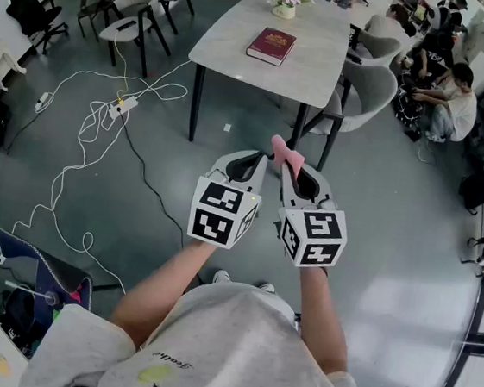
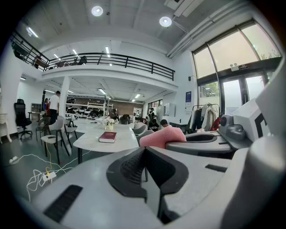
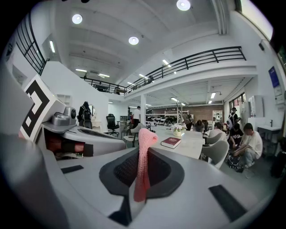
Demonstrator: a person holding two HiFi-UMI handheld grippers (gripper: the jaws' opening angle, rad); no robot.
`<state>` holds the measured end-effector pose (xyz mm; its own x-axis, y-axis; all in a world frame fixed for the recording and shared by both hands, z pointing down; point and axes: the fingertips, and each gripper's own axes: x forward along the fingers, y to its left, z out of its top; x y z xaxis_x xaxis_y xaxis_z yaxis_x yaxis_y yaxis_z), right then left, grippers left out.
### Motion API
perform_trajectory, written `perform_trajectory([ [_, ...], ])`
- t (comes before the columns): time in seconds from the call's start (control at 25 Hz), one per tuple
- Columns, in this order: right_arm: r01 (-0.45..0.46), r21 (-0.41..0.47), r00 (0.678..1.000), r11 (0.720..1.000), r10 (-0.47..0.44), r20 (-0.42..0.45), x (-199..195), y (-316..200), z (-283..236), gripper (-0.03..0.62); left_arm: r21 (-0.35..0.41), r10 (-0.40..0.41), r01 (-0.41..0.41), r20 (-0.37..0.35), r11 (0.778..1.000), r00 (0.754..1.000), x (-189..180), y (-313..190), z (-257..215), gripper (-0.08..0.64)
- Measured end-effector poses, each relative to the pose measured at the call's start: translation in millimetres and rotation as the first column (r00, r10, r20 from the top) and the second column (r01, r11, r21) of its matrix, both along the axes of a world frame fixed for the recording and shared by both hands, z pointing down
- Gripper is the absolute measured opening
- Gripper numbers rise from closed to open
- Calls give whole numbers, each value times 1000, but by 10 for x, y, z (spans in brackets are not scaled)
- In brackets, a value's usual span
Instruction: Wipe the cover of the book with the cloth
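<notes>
right gripper (image 1: 286,169) clamped on pink knitted cloth (image 3: 143,165) (poking up past the tips) | left gripper (image 1: 257,162) just beside it, jaws together, nothing held | dark red hardcover book (image 1: 271,45) well ahead, flat on pale grey table (image 1: 232,53)

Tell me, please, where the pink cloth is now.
The pink cloth is pinched in the right gripper, its end poking forward at the head view's centre, beside the shut left gripper and short of the table.

We see a pale table (image 1: 232,53) carrying a dark red book (image 1: 271,45) near its middle and a flower pot (image 1: 285,6) by its far edge.
</notes>
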<state>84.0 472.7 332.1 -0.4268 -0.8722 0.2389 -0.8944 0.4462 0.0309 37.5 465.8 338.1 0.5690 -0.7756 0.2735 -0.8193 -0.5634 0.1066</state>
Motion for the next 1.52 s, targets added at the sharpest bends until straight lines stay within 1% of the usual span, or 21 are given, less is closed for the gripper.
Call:
perform_trajectory([
  [0.32,-9,-4,1000,1000,9,-9,-15,-79,13,18,-8,15,-15,-10,1000,1000,-1,-108,18,8],
  [0.56,-13,-6,1000,1000,13,-23,-17,-152,24,18,0,28,-28,-18,1000,999,9,-213,-23,8],
  [0.84,-7,-12,1000,1000,7,-6,38,-382,100,18,-9,25,-25,-13,1000,1000,55,-428,39,8],
  [1.2,30,-16,999,999,-29,19,172,-1073,183,18,-25,-3,3,6,1000,1000,208,-1089,116,8],
  [1.52,64,-18,997,998,-63,40,618,-1987,152,18,-40,-27,28,16,999,1000,675,-1940,143,8],
])
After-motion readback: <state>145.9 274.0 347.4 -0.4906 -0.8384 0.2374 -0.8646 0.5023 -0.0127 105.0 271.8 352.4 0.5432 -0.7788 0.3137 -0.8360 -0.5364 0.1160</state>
